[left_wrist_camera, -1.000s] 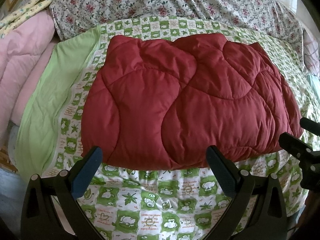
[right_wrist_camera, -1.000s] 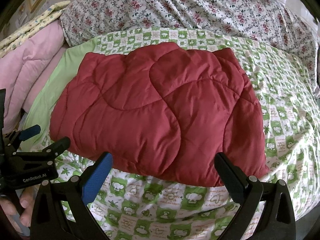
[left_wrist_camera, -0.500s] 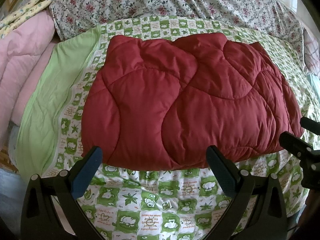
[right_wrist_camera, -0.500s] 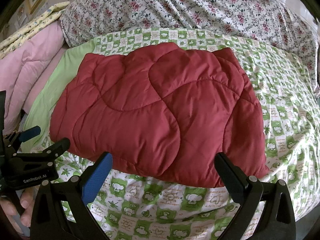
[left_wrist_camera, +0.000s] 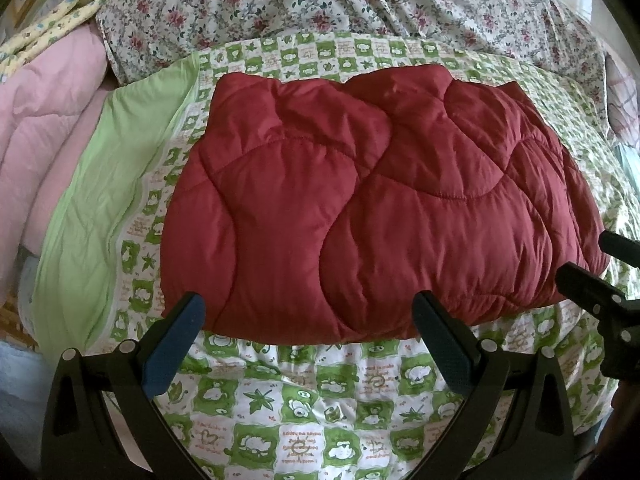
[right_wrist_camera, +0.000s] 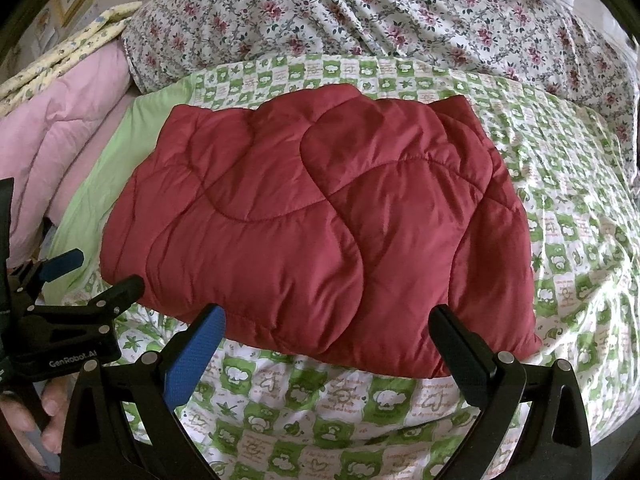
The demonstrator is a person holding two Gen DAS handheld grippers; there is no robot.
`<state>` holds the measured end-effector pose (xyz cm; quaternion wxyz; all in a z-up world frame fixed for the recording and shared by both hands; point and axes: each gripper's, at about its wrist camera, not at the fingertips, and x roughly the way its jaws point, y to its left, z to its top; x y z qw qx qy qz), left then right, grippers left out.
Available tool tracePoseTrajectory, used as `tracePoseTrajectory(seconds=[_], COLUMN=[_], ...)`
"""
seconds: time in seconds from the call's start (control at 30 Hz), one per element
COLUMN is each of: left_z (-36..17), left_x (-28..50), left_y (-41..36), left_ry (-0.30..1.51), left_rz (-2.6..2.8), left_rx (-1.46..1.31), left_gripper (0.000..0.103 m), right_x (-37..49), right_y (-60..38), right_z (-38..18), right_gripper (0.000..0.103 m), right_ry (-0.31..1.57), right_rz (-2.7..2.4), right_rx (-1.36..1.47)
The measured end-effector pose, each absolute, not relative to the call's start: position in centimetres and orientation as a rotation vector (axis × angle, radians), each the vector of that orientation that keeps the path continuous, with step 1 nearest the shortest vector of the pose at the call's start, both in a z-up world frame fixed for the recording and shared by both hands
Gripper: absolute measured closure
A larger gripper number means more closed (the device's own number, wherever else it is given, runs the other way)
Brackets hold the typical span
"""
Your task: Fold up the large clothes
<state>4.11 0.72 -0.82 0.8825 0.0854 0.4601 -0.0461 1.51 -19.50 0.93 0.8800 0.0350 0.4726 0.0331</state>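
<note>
Red quilted garment folded on the bed

Red padded garment point(left_wrist_camera: 380, 208) lies folded in a thick rectangle on the green-checked sheet point(left_wrist_camera: 320, 400); left gripper point(left_wrist_camera: 308, 336) hovers at its 6 o'clock edge, fingers spread wide, holding nothing; right gripper point(right_wrist_camera: 328, 344) likewise spread and empty; floral bedding point(right_wrist_camera: 380, 12) at 12 o'clock; pink quilt point(left_wrist_camera: 36, 136) at 9 o'clock.

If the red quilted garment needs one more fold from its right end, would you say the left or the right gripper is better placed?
Right, probably. The right gripper hangs open at the near edge of the red quilted garment, toward its right corner; the left gripper is open too, toward the garment's left end.
</note>
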Motion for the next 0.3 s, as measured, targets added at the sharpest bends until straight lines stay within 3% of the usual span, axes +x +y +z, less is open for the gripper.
tracePoseTrajectory(seconds=[0.3], left_z=[-0.4], left_x=[4.66], left_y=[0.67], left_ry=[0.94], left_rz=[-0.133], left_rx=[0.152], left_gripper=[0.0], right_x=[2.35], right_y=[-20.3], right_z=[0.99], right_gripper=[0.001], right_ry=[0.982], right_rz=[0.066], right_rx=[0.086])
